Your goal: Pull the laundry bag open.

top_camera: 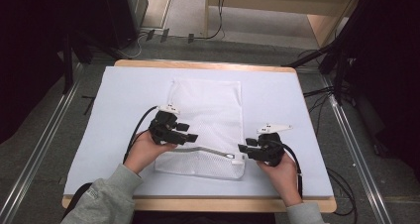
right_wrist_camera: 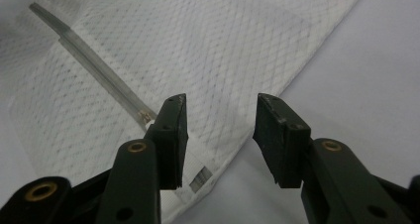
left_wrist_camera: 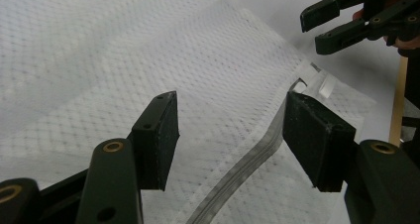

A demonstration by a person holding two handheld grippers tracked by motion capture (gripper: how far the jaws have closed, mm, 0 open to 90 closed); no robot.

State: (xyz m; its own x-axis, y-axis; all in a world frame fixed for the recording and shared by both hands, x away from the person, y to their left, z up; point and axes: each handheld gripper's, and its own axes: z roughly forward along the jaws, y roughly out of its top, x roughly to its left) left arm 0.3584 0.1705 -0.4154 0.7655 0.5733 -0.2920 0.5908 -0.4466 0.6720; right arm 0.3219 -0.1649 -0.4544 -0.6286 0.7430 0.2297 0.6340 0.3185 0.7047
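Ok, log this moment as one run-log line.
left gripper: open, over zipper | right gripper: open, at zipper end | mesh laundry bag: flat on white mat

- No text, label, brand name, number or sign can be read in the high view or in either gripper view.
- The white mesh bag (top_camera: 205,116) carries no legible print; a small pale tab at its zip end is too small and blurred to make out.
- The black claw bodies show brass-coloured rivets and no lettering.
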